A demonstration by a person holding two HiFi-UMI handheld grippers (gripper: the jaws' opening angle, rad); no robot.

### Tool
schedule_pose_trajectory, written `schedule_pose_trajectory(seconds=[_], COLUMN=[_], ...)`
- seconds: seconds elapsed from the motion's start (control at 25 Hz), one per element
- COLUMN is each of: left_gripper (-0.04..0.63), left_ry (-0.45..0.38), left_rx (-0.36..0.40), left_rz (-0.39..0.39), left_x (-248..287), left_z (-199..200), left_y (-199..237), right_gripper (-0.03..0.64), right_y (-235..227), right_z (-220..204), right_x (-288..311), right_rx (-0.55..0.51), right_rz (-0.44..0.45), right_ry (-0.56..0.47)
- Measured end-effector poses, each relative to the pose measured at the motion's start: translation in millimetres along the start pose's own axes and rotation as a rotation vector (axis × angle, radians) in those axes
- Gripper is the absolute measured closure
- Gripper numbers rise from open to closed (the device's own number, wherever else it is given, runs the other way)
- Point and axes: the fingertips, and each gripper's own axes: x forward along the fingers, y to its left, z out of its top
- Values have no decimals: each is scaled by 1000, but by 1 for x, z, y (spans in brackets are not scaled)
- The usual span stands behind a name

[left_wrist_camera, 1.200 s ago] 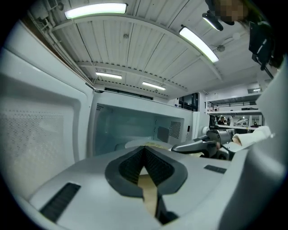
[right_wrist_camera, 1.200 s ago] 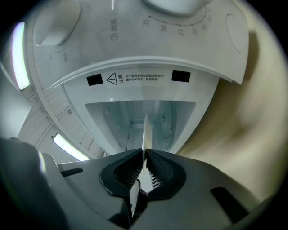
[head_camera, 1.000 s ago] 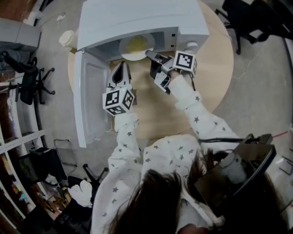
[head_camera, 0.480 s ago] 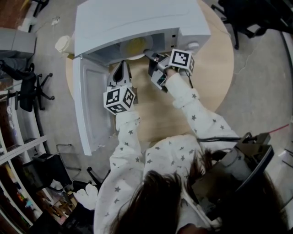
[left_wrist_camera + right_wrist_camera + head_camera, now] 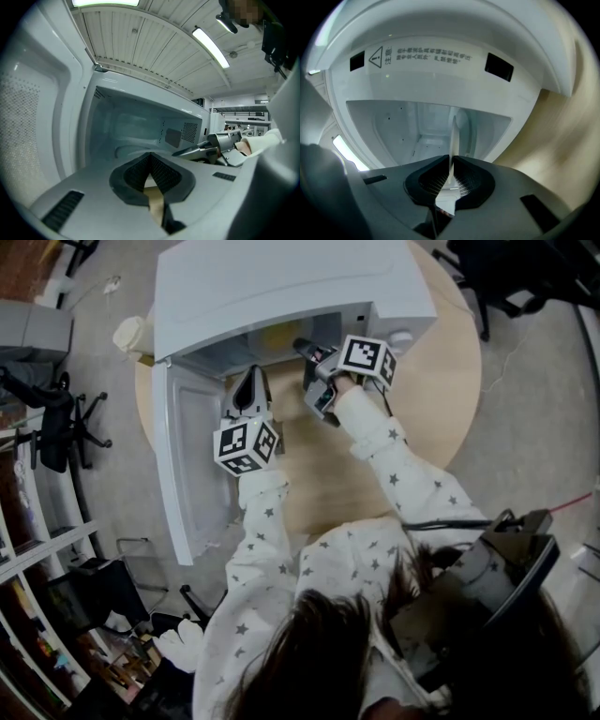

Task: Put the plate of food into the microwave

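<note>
The right gripper [image 5: 302,345], clenching the rim of the plate [image 5: 453,140], is holding it inside the microwave [image 5: 281,277] at 12 o'clock, risking a tilt that spills the food [image 5: 279,334], while the left gripper [image 5: 251,379] is hanging closed and empty at 11 o'clock.

Place: I take this for an open-plan office or lab hall, not a home kitchen.
Floor: bare grey concrete floor [image 5: 103,493].
Seating: black swivel office chairs [image 5: 56,418], which I see at the edges.
Table: round wooden table [image 5: 441,390] carrying a white microwave [image 5: 281,287].
Storage: open shelving [image 5: 23,634] at the left, cluttered.
Ceiling: ribbed panels [image 5: 140,51] with long strip lights [image 5: 210,47]. In the left gripper view I see a wide hall beyond.
</note>
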Motion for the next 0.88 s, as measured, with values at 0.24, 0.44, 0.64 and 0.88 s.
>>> schedule_pose_trajectory(seconds=[0.24,0.44,0.64,0.88], left_gripper=[594,594,594,594], left_ry=[1,-4,-4,-5], left_rx=[-2,2,6,7], left_rz=[-7,-8,-4,-6], left_x=[2,1,-1,-3], left_z=[1,2,3,3], left_y=[-2,-3,-2,-6], right_gripper=[594,494,455,431], right_y=[-5,-2,-10,-12], right_z=[-3,-2,-6,-11], right_x=[2,3,2,-2], right_rx=[-128,-231,-299,-430], right_rz=[-97,-121,-170,-207], right_ry=[53,65,98,142])
